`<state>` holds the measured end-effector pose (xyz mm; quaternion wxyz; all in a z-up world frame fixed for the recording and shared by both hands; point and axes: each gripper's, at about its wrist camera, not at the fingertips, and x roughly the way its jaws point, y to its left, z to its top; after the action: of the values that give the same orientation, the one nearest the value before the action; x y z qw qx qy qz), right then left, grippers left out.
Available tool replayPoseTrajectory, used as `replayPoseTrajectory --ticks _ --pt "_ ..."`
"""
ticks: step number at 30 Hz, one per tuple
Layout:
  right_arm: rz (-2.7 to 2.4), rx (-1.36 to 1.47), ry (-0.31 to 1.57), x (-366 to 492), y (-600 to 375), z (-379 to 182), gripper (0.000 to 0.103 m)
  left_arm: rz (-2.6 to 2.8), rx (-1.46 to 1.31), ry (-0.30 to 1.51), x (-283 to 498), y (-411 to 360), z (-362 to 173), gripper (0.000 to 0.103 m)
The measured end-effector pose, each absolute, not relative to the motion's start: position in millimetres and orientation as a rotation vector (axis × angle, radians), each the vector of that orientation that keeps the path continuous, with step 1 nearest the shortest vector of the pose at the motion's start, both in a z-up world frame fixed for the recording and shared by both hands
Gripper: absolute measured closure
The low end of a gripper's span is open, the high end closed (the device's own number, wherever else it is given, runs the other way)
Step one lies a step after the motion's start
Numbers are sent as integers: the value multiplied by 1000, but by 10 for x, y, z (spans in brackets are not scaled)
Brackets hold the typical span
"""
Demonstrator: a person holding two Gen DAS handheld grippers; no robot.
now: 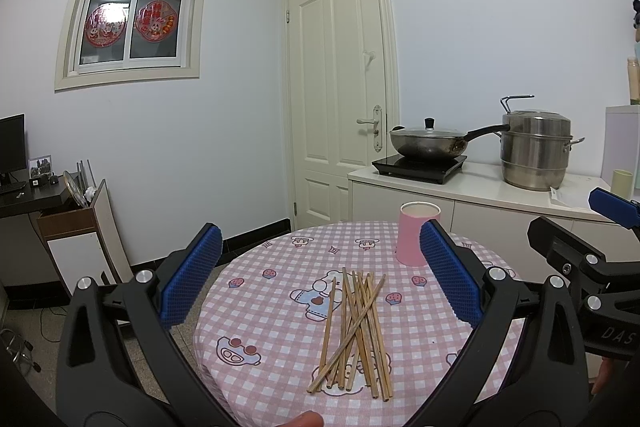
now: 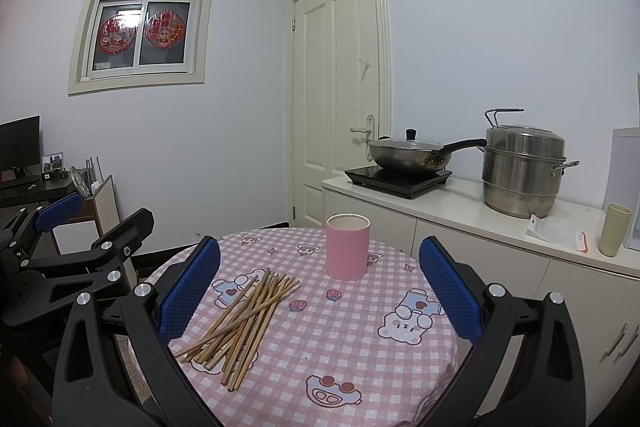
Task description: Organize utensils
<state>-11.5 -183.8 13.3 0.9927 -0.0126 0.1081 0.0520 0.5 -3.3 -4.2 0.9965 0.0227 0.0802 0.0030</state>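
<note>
- The left gripper (image 1: pixel 320 279) hangs above the near edge of the round table (image 1: pixel 280 343), its blue fingers (image 1: pixel 192 275) spread wide, holding and touching nothing.
- The right gripper (image 2: pixel 320 287) hovers over the same table, fingers (image 2: pixel 448 287) just as wide apart and bare of any load.
- The chopsticks (image 1: pixel 354 331) lie in a loose, crossed pile on the pink checked cloth, flat, between the left gripper's fingers as its camera sees them; in the right view they sit toward that gripper's left finger.
- The pink cup (image 2: pixel 347 246) stands upright beyond the pile, toward the far edge of the table, apart from the chopsticks.
- Bare cloth lies around the pile and in front of the cup.
- In the left view the right gripper's frame shows at the right edge, just beside the left one.
- Behind the table runs a counter (image 2: pixel 460 211) with a wok (image 2: pixel 408 155), a steel pot (image 2: pixel 520 171) and a green cup (image 2: pixel 614 229).
</note>
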Motion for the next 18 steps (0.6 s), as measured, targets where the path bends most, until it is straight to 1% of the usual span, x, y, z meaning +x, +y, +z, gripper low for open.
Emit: replayPoseTrajectory --ticks 18 --pt "104 -26 215 -115 -1824 119 7 6 46 157 -9 -31 -19 6"
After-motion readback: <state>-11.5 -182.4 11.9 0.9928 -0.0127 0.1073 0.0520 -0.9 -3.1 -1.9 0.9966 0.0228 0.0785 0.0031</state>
